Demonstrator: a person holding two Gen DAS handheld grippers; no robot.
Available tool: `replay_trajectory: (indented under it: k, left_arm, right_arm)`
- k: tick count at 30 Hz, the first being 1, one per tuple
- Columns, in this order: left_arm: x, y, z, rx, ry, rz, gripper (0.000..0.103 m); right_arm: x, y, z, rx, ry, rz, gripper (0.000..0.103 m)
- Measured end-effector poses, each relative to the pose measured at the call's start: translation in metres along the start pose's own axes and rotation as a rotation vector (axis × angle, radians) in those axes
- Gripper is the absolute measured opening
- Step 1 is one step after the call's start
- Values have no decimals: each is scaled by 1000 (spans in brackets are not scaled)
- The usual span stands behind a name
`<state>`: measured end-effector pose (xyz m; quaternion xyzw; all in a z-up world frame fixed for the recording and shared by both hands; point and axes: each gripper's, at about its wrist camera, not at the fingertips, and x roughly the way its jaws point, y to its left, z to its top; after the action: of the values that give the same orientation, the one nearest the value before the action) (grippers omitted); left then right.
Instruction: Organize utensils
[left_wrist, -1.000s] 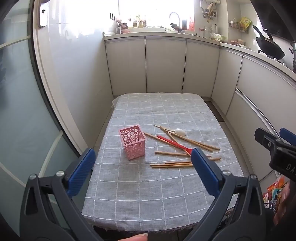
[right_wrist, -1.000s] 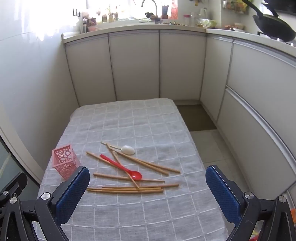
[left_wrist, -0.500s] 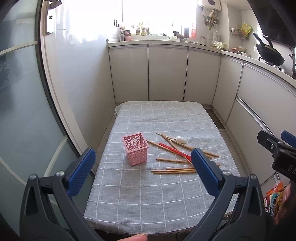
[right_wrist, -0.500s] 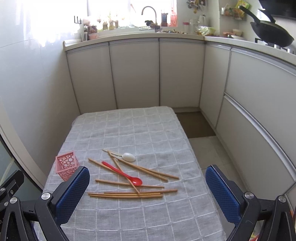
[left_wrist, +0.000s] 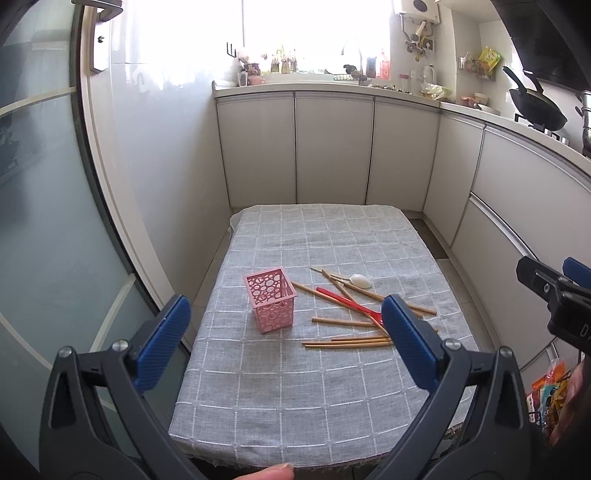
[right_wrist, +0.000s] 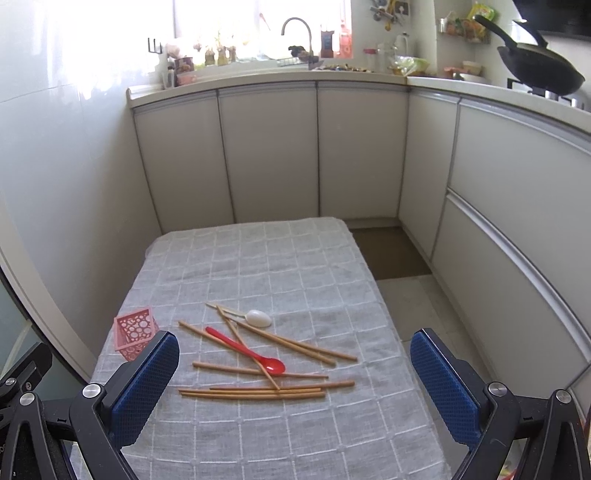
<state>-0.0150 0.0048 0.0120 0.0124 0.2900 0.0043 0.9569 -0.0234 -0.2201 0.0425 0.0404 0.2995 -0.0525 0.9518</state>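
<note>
Table, one, draped in a grey cloth with a white grid, stood in a narrow kitchen between a pale glossy wall and an L-shaped run of white cabinets; the worktop carried a tap, bottles at a bright window, and a black wok at the right. On the cloth: a pink perforated holder, upright, at the left; just right of it a loose scatter of wooden chopsticks crossing one another, a red spoon lying over them, and a white spoon at the far edge of the heap (its handle hard to separate from the sticks). Left gripper and right gripper both hung above the near end, jaws spread wide, holding nothing. The window was overexposed; the left pad hid the red spoon's bowl in the left view, the right pad part of the holder.
</note>
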Motion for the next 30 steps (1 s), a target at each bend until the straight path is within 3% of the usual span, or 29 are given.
replay_trajectory:
  k: [30]
  left_arm:
    - [-2, -1, 3, 6, -5, -2, 103]
  right_arm:
    - [-1, 4, 3, -3, 1, 5, 103]
